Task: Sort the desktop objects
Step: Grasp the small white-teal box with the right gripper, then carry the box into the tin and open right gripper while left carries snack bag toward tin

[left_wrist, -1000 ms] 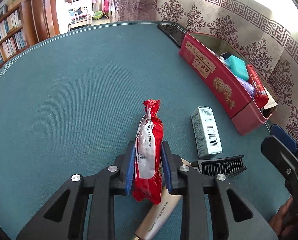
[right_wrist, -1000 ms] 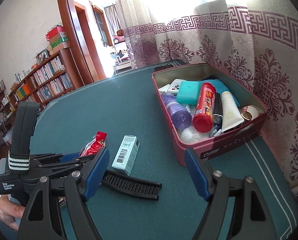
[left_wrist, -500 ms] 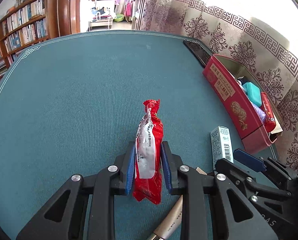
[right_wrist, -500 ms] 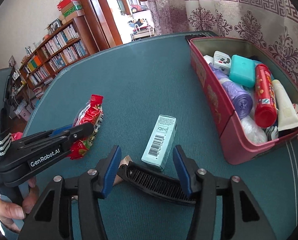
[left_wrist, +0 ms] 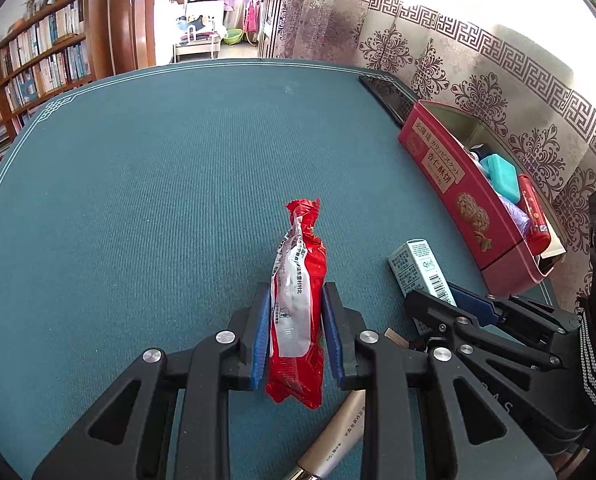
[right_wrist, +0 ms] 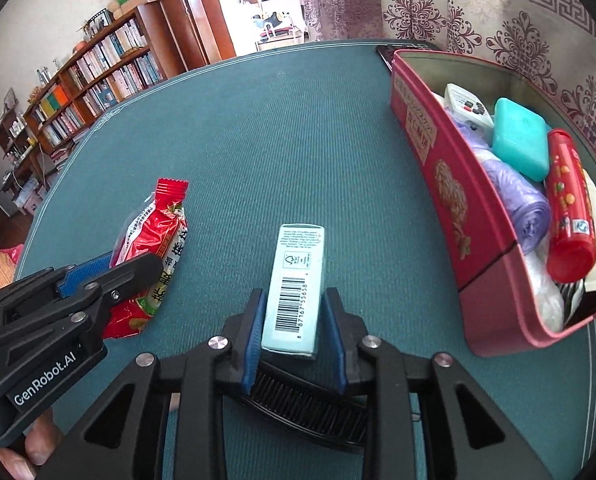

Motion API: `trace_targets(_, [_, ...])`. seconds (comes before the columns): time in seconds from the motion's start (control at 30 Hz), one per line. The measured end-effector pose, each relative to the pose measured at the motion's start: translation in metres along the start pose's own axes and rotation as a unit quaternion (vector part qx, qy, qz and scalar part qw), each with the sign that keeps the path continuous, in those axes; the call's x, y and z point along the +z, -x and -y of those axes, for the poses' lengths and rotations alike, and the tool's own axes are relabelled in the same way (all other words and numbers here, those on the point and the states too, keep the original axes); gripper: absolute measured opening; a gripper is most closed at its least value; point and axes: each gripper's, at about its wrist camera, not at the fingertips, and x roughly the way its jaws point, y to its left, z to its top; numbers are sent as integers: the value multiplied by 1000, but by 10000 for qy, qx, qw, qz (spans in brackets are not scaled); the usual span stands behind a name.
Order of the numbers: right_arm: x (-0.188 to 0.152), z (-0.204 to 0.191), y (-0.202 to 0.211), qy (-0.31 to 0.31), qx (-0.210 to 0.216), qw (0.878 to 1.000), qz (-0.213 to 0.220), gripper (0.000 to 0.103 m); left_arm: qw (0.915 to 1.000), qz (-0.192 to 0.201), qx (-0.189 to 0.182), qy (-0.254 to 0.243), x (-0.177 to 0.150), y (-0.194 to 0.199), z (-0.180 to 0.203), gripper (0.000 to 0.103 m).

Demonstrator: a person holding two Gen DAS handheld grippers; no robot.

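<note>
L claw (left_wrist: 296, 332) clamps red packet (left_wrist: 298, 312); R claw (right_wrist: 292, 334) closing on box (right_wrist: 296, 292); teal tabletop (left_wrist: 158, 200), prob. bookshelves (right_wrist: 86, 76) behind.

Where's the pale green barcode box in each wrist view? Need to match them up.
Left wrist: the pale green box is right of centre, on the cloth beside the red tin, its near end hidden by the right gripper.
Right wrist: the box is at centre, between the right gripper's closing jaws, above the black comb.
Shared landmark: the red tin, to the box's right in both views.
</note>
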Motion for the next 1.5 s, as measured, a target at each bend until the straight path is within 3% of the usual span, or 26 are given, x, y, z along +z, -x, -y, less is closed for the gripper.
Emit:
trace_targets(0.43, [-10,6,31,-64,174,9987,475,27,10000,3,6,-40,0,-1,5,27])
trace_targets(1.07, [9,19,67,-349,23,9928,1143,26,9998,90,-38,-181,4,8,19,27])
trace_targets(1.5, [14,67,103,-914,-205,9796,1779,26,9979,240,-181,-569,19,27,54,27])
